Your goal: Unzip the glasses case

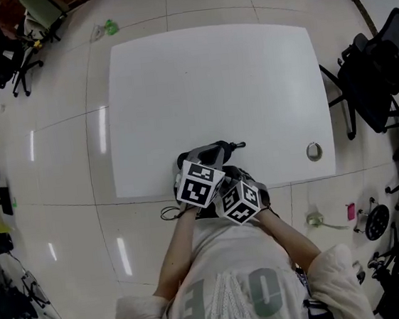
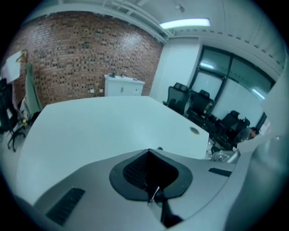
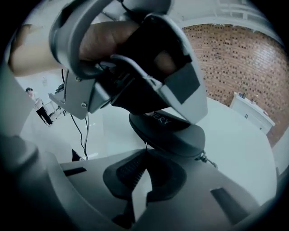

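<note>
While the left gripper (image 2: 148,152) has its jaws pressed together on nothing I can see, it only sits over the glasses case (image 3: 171,131) at the near edge of the table (image 1: 212,82), so a tug might slide the case off. The right gripper (image 3: 145,148), jaws closed against the case's rim, seems apart from the metal pull (image 3: 206,159) and may slip.

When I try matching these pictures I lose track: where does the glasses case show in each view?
Head view: the glasses case lies at the near edge of the white table, just ahead of the marker cubes.
Left gripper view: not made out; only bare table past the closed fingers.
Right gripper view: centre of frame, right at the fingertips.
Shared landmark: the white table, in all three views.
</note>
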